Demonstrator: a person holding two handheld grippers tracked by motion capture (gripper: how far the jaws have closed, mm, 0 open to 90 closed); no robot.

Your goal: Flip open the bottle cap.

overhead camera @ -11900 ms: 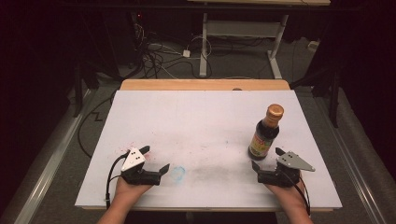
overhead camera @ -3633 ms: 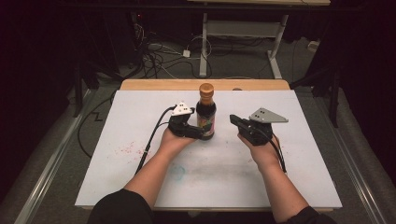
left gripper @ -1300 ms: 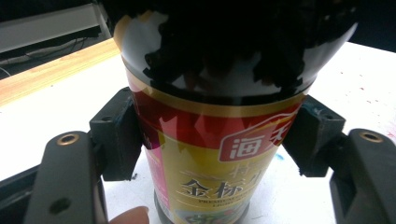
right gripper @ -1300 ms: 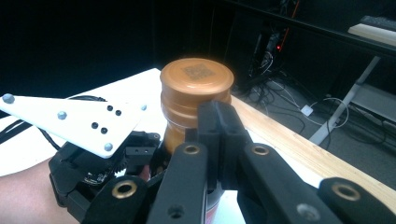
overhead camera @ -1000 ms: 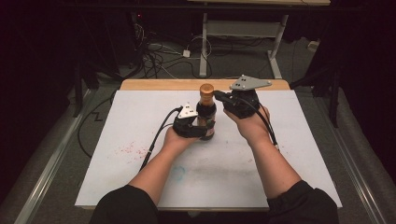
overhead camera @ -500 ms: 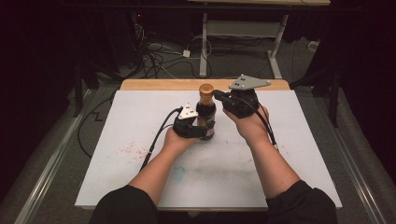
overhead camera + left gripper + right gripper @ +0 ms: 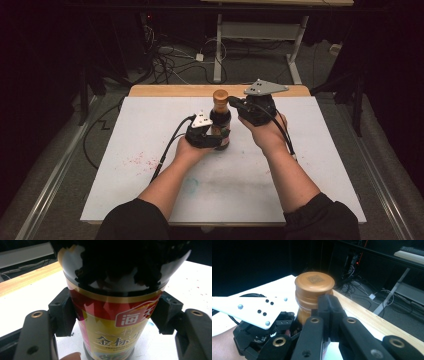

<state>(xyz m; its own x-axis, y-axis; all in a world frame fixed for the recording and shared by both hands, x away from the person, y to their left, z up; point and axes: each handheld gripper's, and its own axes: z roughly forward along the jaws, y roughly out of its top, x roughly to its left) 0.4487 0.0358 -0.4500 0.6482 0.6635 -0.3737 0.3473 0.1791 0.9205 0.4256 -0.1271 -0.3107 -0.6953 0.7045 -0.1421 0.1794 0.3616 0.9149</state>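
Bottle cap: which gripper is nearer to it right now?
Right. The right gripper is at cap height, jaws shut beside it. The left gripper is lower, clamped around the bottle body.

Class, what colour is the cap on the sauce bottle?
The cap is golden brown, clearest in the right gripper view.

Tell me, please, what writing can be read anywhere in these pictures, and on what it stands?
"海天": white characters on a red patch of the bottle's label.
"金标": gold characters lower on that label; the characters after them are cut off.
"PREMIUM S…": small line beneath, the rest too blurred.
Cap: a square printed code, unreadable.
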